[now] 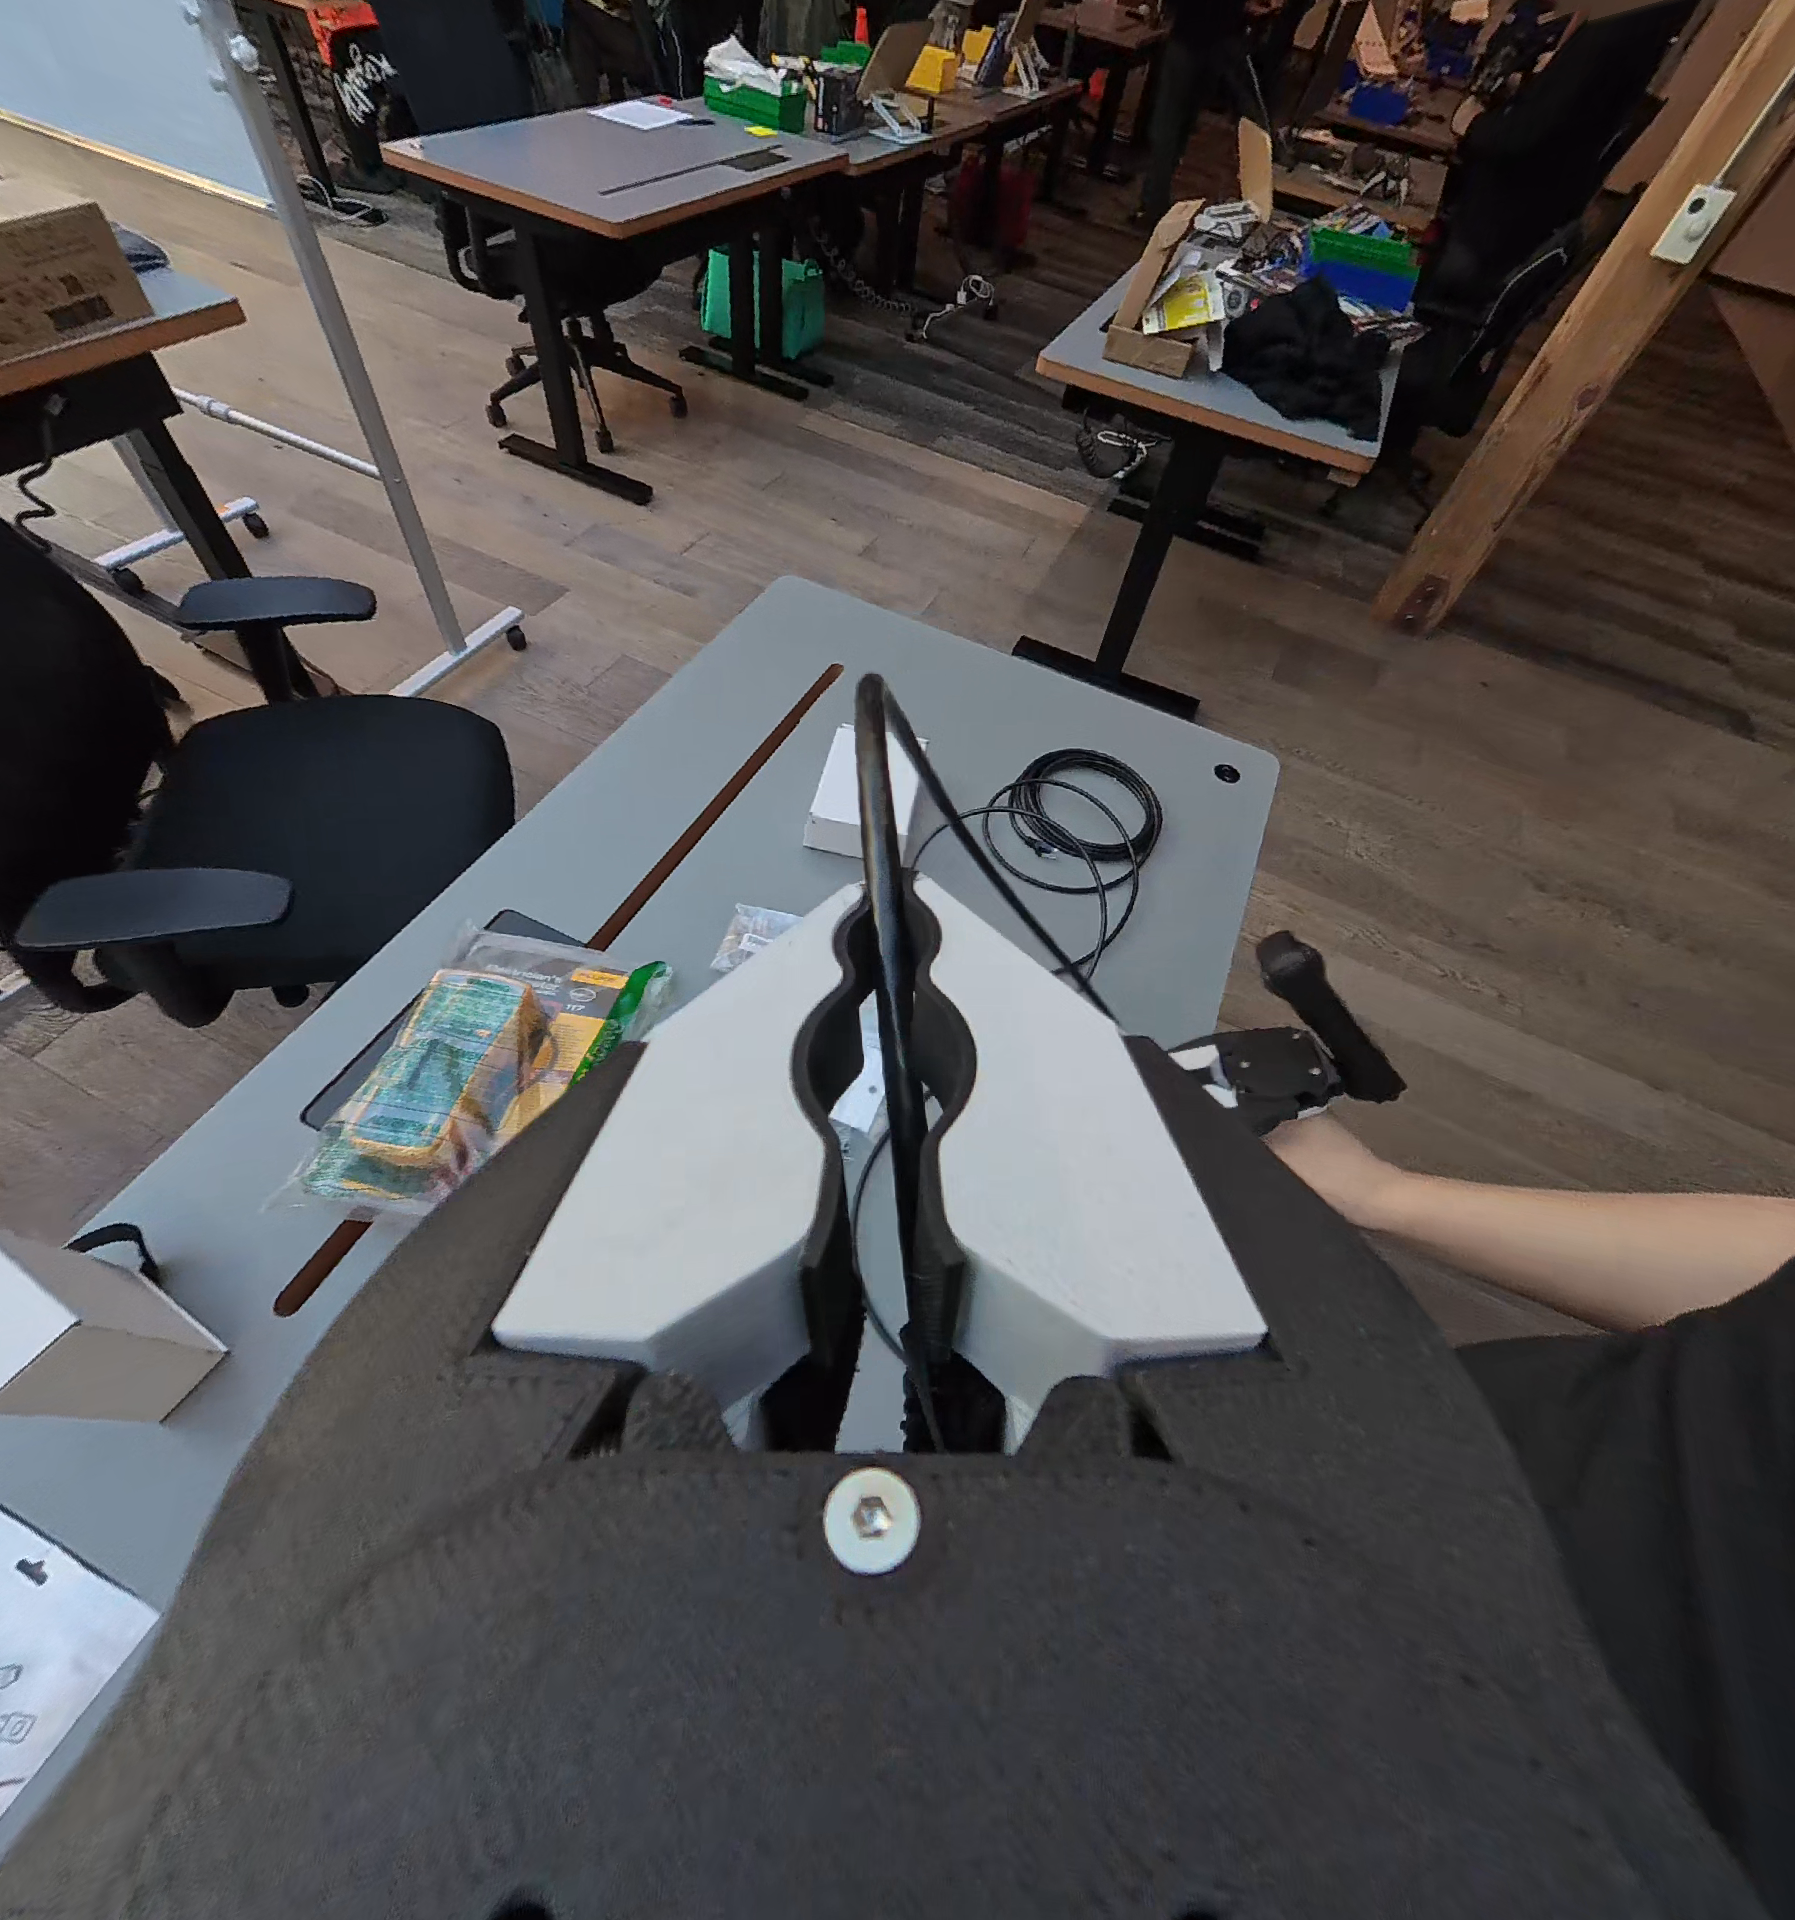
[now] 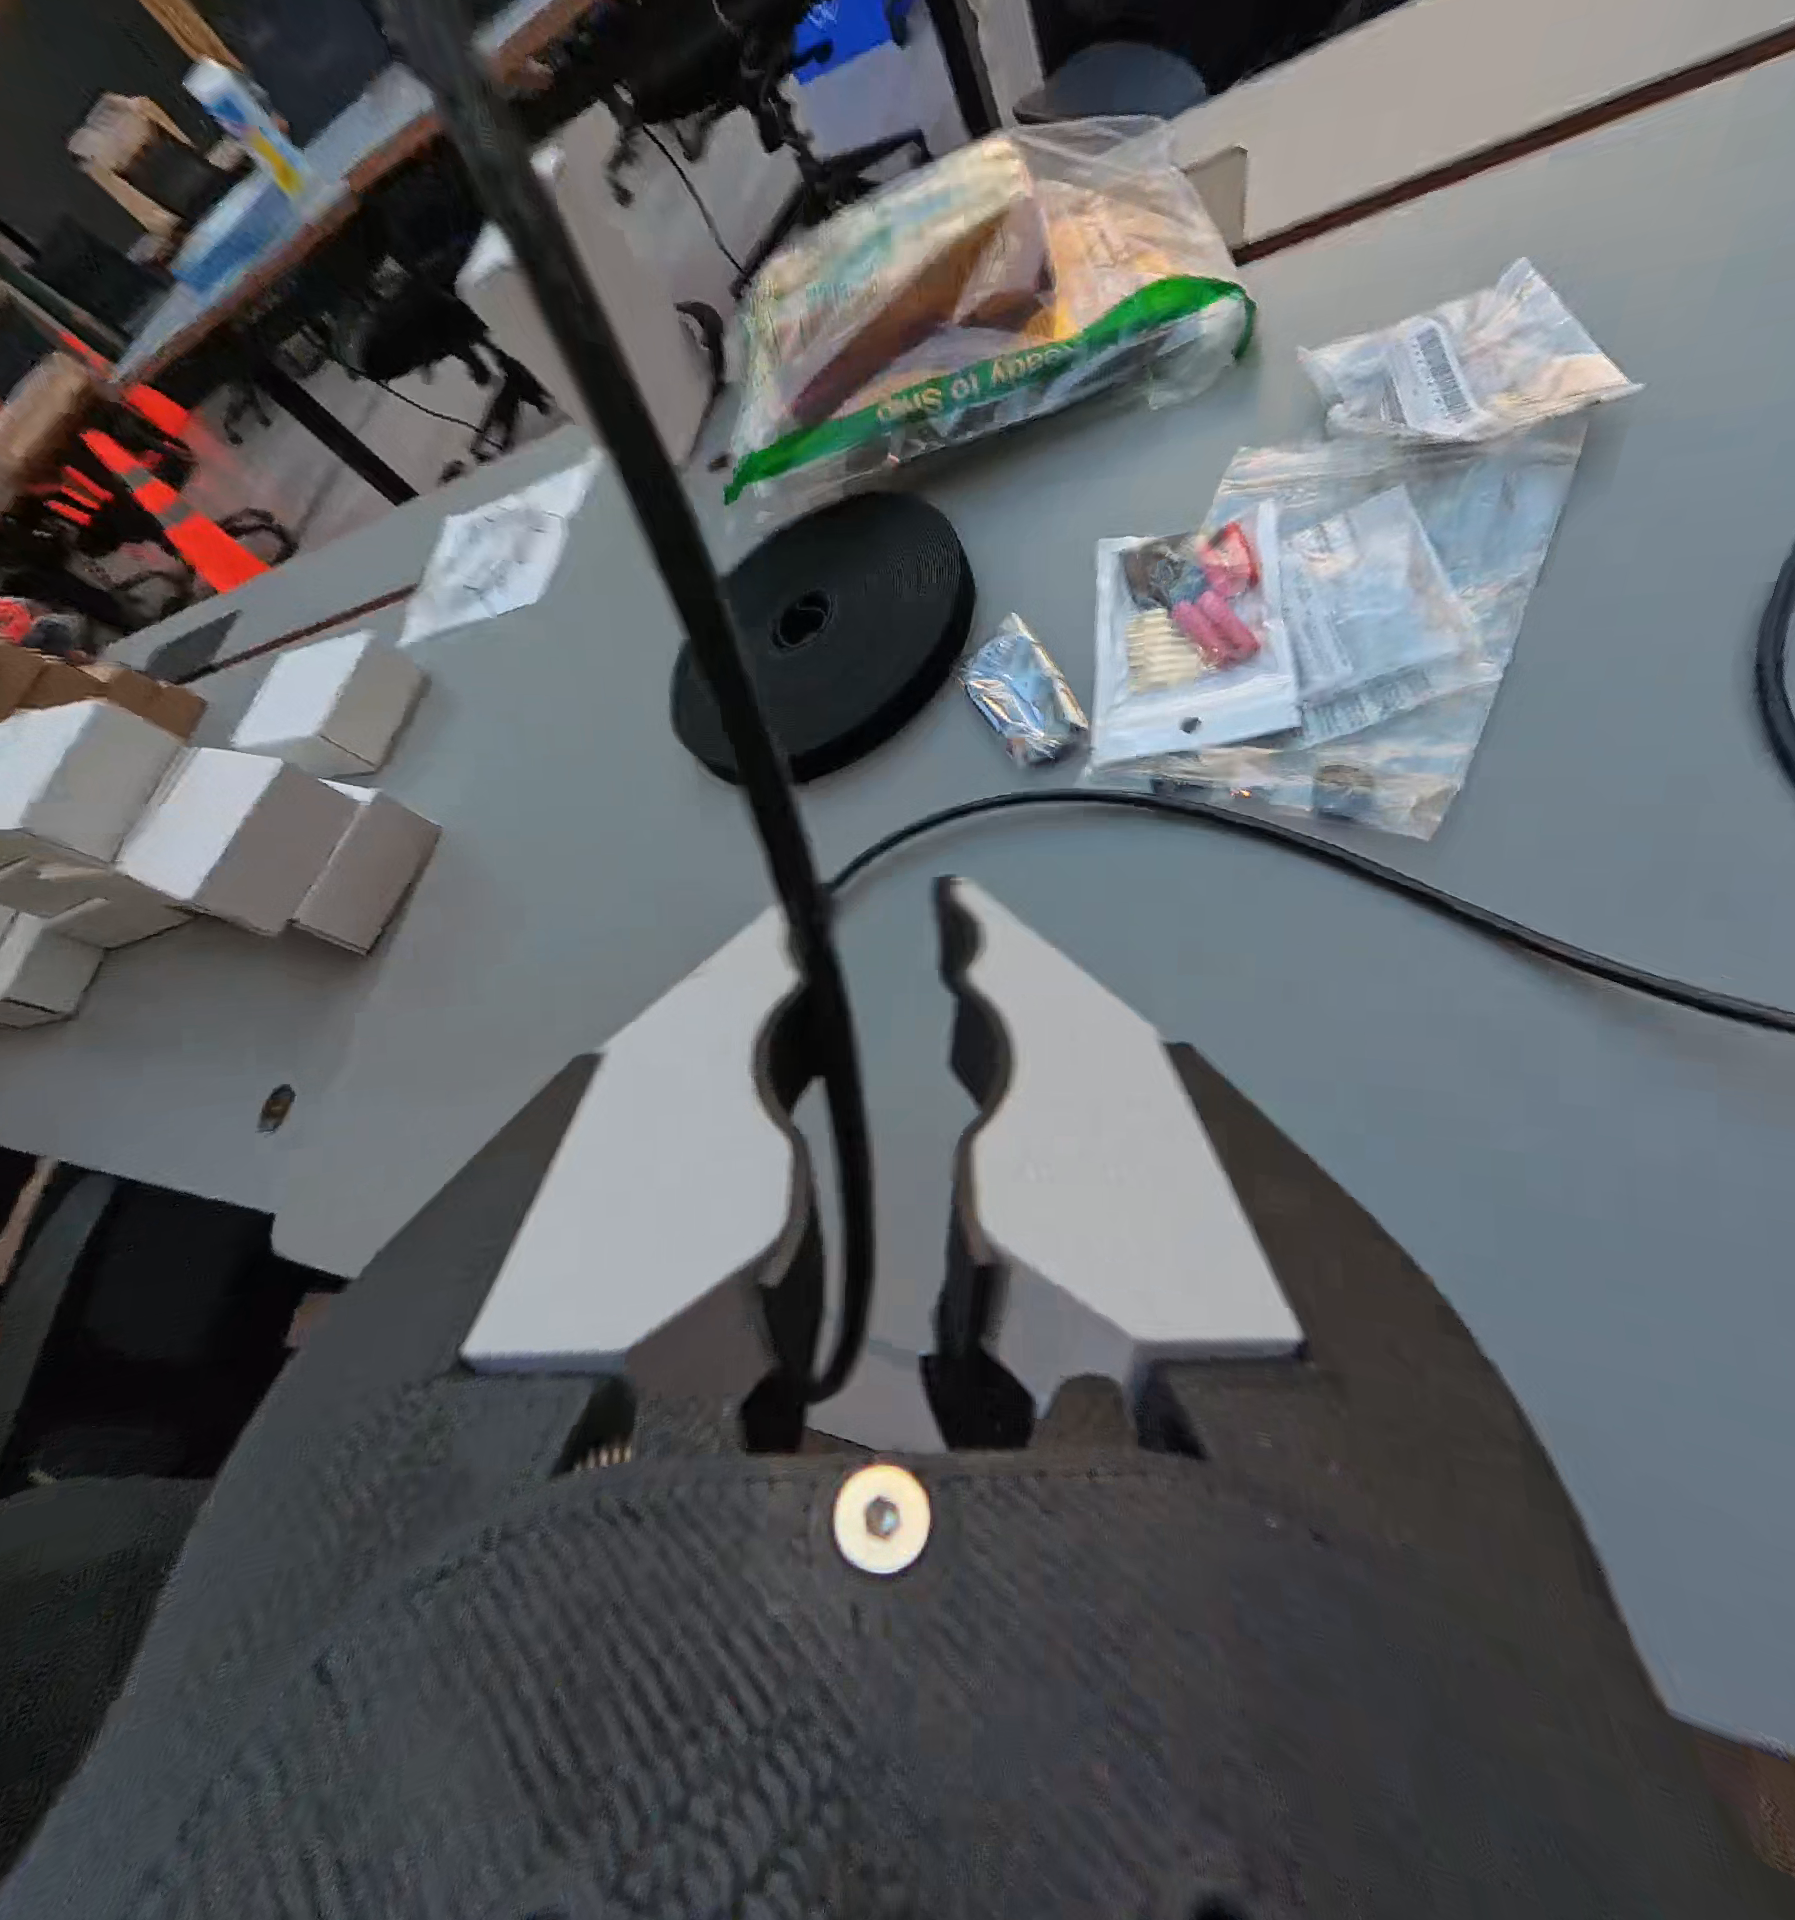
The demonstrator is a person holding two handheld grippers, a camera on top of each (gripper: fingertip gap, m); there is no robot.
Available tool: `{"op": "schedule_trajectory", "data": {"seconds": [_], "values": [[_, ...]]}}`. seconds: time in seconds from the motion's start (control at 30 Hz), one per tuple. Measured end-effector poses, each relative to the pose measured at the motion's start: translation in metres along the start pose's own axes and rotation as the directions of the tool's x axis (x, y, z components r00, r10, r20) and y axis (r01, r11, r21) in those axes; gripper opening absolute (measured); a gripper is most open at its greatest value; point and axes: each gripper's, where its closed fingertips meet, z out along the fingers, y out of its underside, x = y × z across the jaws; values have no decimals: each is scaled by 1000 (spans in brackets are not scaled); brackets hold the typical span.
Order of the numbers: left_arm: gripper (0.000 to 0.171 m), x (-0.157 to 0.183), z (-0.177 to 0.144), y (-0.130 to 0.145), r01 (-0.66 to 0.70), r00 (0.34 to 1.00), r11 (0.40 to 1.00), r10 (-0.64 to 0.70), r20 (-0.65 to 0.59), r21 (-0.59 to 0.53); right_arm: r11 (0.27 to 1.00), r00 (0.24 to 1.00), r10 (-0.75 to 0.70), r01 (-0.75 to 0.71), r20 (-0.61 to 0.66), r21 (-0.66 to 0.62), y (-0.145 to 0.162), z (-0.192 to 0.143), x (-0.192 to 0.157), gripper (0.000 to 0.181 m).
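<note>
Our left gripper (image 1: pixel 888 914) has its jaws closed on a thin black cable (image 1: pixel 877 790) – light, limp, slippery. Right gripper (image 2: pixel 877 914) jaws are parted, the cable lying loose against the left jaw – above the surface (image 2: pixel 1288 1143).

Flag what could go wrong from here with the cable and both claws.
1. The left claw is shut on the black cable, but the right claw is open, with the cable lying against only one finger; it may slide out.
2. The cable trails across the grey desk beside loose parts bags and a black tape roll; pulling could drag them.
3. The right wrist view is blurred, so closing there could miss.
</note>
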Motion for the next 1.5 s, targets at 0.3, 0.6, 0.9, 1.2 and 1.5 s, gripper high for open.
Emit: {"op": "schedule_trajectory", "data": {"seconds": [0.3, 0.6, 0.9, 1.2, 1.5], "values": [[0, -57, -56, 78, 285, 950, 940, -303, 74, 187, 973, 972, -229, 225, 60, 58, -201, -44, -2, 0], [0, -49, -15, 348, 752, 484, 438, -874, 37, 492, 600, 662, -704, 748, 258, -284, -244, 48, -137, 0], [1, -6, 47, 510, 767, -76, -42, -997, 25, 641, 216, 535, -594, 826, 601, -521, -9, 167, -155, 0], [27, 110, 79, 563, 926, 377, 361, -891, 254, -107, 64, 488, -626, 809, 608, -584, 80, 202, -81, 0], [35, 96, 57, 567, 538, 828, 702, -542, 139, -466, 153, 557, -629, 773, 543, -616, 89, 230, -58, 0]]}}
